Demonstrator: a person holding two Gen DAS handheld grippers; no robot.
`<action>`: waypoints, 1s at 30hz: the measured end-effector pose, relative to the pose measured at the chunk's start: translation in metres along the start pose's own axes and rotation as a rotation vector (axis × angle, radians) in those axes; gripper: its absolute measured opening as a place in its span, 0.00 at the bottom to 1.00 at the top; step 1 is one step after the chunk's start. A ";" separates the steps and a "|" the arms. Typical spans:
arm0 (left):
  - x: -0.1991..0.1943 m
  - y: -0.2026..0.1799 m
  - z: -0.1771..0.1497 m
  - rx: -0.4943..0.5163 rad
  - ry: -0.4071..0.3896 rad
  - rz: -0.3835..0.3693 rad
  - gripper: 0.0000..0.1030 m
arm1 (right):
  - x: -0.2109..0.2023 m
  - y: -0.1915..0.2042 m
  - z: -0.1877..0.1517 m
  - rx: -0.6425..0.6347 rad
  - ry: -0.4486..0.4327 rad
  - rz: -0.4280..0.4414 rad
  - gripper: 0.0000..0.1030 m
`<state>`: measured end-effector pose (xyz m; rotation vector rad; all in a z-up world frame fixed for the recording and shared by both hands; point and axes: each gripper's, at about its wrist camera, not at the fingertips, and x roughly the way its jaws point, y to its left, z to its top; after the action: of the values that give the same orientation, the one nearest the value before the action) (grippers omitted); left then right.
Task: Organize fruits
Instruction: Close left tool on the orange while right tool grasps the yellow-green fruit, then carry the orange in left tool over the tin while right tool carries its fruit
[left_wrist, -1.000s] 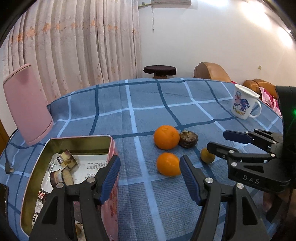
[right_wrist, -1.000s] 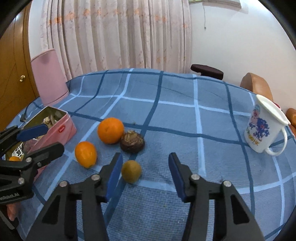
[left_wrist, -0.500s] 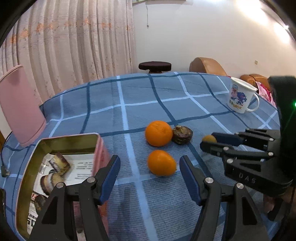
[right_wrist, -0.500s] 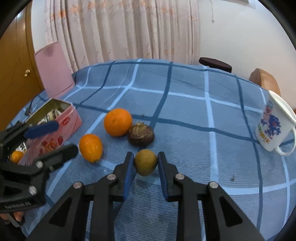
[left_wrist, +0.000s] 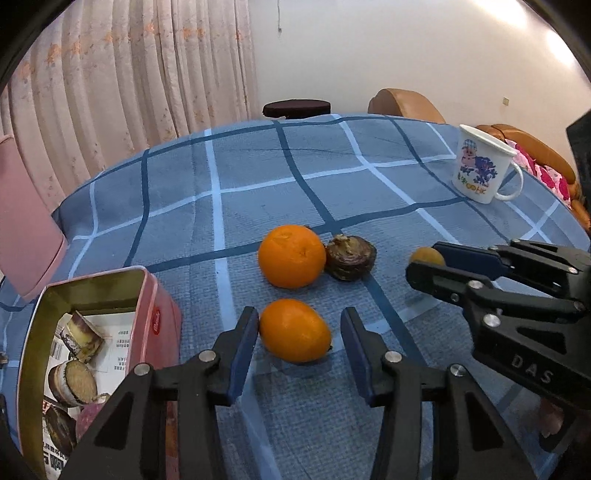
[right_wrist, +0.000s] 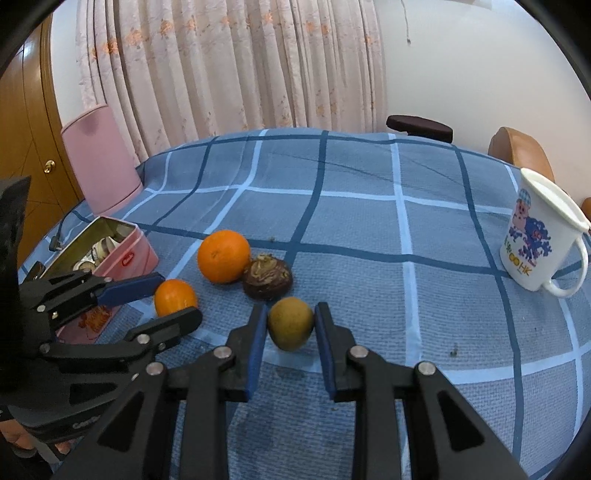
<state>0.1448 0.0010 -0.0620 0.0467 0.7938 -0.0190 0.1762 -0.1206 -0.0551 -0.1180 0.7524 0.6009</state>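
Observation:
My right gripper (right_wrist: 290, 323) is shut on a small yellow-green fruit (right_wrist: 290, 323) and holds it just above the blue checked cloth; it also shows in the left wrist view (left_wrist: 428, 263). My left gripper (left_wrist: 298, 332) is open, its fingers on either side of a small orange (left_wrist: 294, 329) without touching it. A larger orange (left_wrist: 291, 255) and a dark brown fruit (left_wrist: 350, 256) lie together just beyond. An open pink tin (left_wrist: 157, 321) with wrapped snacks stands at the left.
A white printed mug (right_wrist: 540, 238) stands at the far right of the table. A pink lid (right_wrist: 99, 157) leans at the far left edge. Chairs and a curtain stand behind the table.
My right gripper has closed on the yellow-green fruit and lifted it slightly. My left gripper has moved forward around the small orange, its jaws narrower than before.

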 end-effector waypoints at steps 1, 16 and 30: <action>0.003 0.001 0.000 -0.003 0.009 0.007 0.47 | 0.000 0.000 0.000 -0.002 0.004 0.001 0.28; 0.005 0.004 0.004 -0.022 0.005 -0.011 0.39 | -0.003 0.002 0.000 -0.006 -0.014 0.007 0.28; -0.014 0.006 0.002 -0.038 -0.092 -0.021 0.39 | -0.018 0.008 -0.002 -0.043 -0.093 0.017 0.28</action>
<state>0.1365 0.0066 -0.0510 0.0011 0.7028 -0.0256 0.1600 -0.1229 -0.0440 -0.1224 0.6514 0.6349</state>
